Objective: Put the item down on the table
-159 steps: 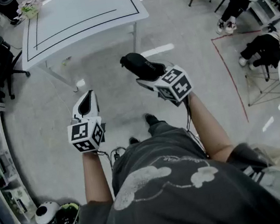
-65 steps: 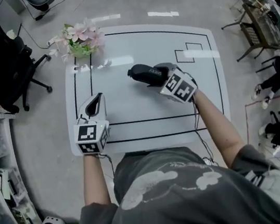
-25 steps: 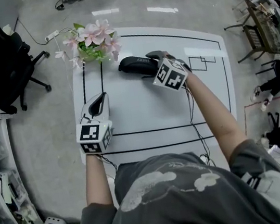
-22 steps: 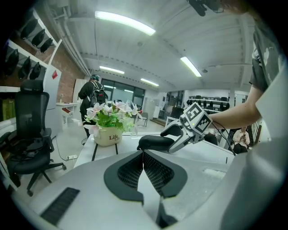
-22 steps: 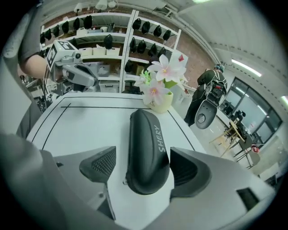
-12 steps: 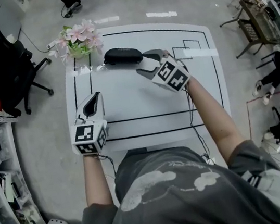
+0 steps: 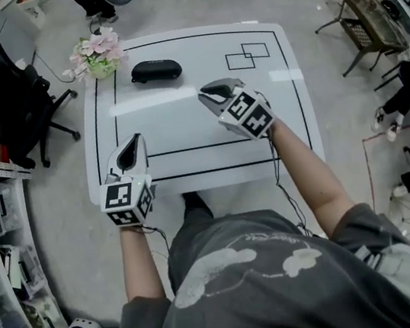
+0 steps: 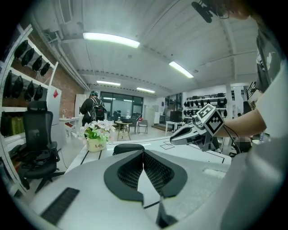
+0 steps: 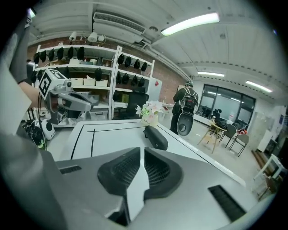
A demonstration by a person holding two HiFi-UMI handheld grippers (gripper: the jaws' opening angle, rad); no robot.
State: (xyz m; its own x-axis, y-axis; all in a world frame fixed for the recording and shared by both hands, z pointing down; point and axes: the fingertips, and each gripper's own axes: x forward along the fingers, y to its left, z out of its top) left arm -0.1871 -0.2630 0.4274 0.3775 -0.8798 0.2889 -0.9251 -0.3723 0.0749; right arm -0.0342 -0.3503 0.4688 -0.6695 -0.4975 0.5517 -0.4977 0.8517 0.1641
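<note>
Then, the black case [image 7: 155,70] lay flat on the white table [image 7: 184,128], near the table's far edge and to the left of its centre. A flower pot [image 7: 98,56] stood at the table's far left corner, just beside the case. You held the right gripper [image 7: 210,90] above the table's middle, well apart from the case. Its jaws had just been closing and stood pressed together with nothing between them. You held the left gripper [image 7: 134,142] above the table's near left part, its jaws likewise together at the tips and empty. An office chair [image 7: 22,103] stood off the table's left side.
</note>
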